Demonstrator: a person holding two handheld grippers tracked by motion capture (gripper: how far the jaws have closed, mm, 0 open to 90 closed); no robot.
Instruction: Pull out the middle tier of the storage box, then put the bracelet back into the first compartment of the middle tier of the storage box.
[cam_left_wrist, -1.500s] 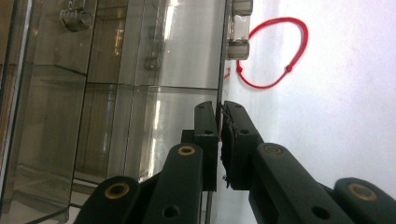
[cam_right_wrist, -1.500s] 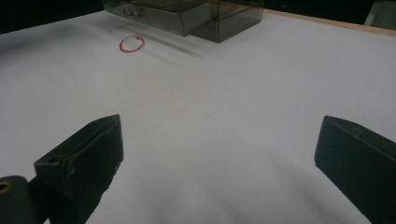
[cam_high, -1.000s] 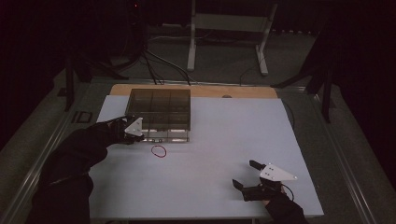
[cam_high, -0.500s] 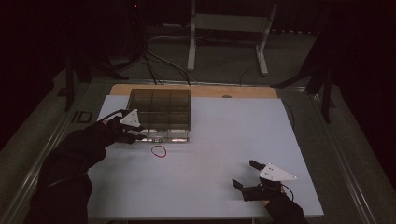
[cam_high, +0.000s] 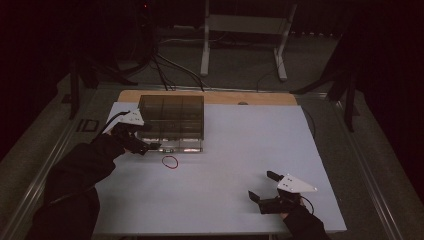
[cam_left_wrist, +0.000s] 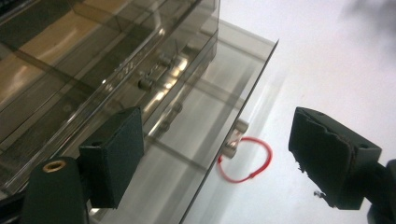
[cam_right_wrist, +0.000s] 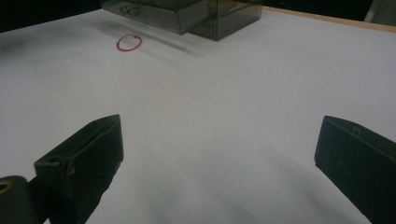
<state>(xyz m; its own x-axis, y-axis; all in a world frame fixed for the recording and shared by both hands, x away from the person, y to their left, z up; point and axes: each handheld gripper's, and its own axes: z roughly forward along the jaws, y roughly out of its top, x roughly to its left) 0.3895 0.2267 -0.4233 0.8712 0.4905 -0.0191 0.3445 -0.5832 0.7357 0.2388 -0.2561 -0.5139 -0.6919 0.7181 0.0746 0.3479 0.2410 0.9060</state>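
Note:
A smoked clear drawer box (cam_high: 171, 120) stands at the table's back left. A red rubber band (cam_high: 170, 161) lies on the white table just in front of it. My left gripper (cam_high: 150, 145) is at the box's front left corner, open. In the left gripper view its jaws straddle a clear drawer front with a small knob (cam_left_wrist: 233, 140), touching nothing, and the red band (cam_left_wrist: 247, 161) lies just beyond. My right gripper (cam_high: 263, 186) rests open near the front right of the table, with nothing between its jaws (cam_right_wrist: 219, 158). From there the band (cam_right_wrist: 129, 43) and box (cam_right_wrist: 187, 11) lie far ahead.
The white table top (cam_high: 240, 145) stretches between the two grippers. A wooden strip (cam_high: 250, 97) runs along its far edge. Behind it are a metal stand (cam_high: 240, 30) and cables on the dark floor.
My left gripper has drifted left and farther back along the box's front, its grey plate now beside the box's left corner. The right gripper and the band have stayed put.

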